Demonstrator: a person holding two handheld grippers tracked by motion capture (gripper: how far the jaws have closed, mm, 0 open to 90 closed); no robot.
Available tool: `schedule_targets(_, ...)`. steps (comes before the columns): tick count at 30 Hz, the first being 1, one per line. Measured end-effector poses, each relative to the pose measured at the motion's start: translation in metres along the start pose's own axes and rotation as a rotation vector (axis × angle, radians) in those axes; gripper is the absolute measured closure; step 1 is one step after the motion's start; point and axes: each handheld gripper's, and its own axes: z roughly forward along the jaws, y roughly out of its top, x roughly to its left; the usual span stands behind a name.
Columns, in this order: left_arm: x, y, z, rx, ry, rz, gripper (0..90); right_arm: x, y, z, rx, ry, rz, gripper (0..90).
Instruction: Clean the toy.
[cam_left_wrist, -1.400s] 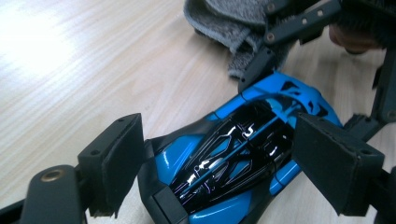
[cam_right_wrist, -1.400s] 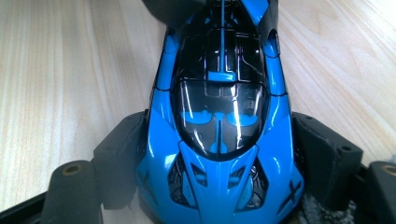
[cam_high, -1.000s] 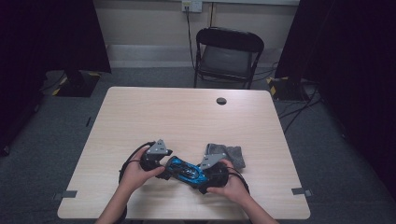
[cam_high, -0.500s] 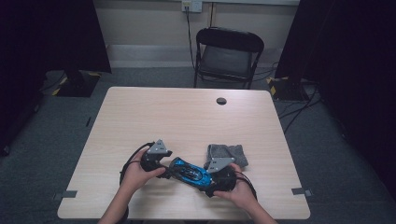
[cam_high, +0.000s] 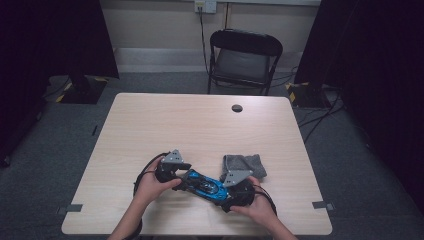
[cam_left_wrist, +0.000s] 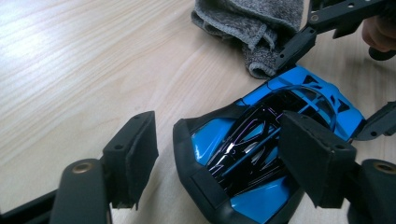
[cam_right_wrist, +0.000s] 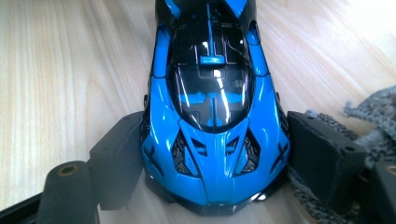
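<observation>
Two-handed grasp of a toy car (cam_high: 204, 184) on the table (cam_high: 150, 130). My right tongs (cam_right_wrist: 210, 154) straddle the car's nose; both pads lie against its flanks just behind the front wheels, so I read this end as held. My left tongs (cam_left_wrist: 219, 163) reach over the tail: the jaws have just been closing, with the car's rear between them, yet the left-hand pad (cam_left_wrist: 133, 156) stands clear of the bodywork with bare table showing in the gap, while the other pad overlaps the roofline and I cannot tell whether it touches. I count this pair as not yet gripping. A grey cloth (cam_high: 244, 165) lies crumpled just beyond the right tongs, touching their outer jaw.

Handling, as I judge it: the shell looks like rigid glossy plastic, light, smooth enough to slide under flat pads, and tapering toward both ends, so a squeeze on the slopes would tend to push it out. The thin tail lattice and glazed canopy look the weakest parts. Best purchase is on the widest, near-parallel lower flanks by the wheel arches, with modest pressure.
</observation>
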Motion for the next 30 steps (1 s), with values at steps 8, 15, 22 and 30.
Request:
schedule_targets(8, -0.003, 0.003, 0.002, 0.005, -0.031, -0.005, 30.2, -0.001, 0.000, 0.000, 0.002, 0.020, -0.022, 26.0)
schedule_targets(15, -0.005, 0.002, 0.001, 0.008, -0.023, 0.000, 27.0, -0.003, 0.004, 0.001, 0.019, 0.036, -0.039, 26.4)
schedule_targets(22, -0.006, 0.000, -0.004, 0.021, -0.004, 0.017, 25.8, -0.003, 0.005, 0.003, 0.012, 0.048, -0.050, 26.5)
schedule_targets(30, -0.005, -0.003, -0.017, 0.011, 0.010, 0.027, 25.0, -0.001, 0.010, 0.009, 0.009, 0.090, -0.082, 26.5)
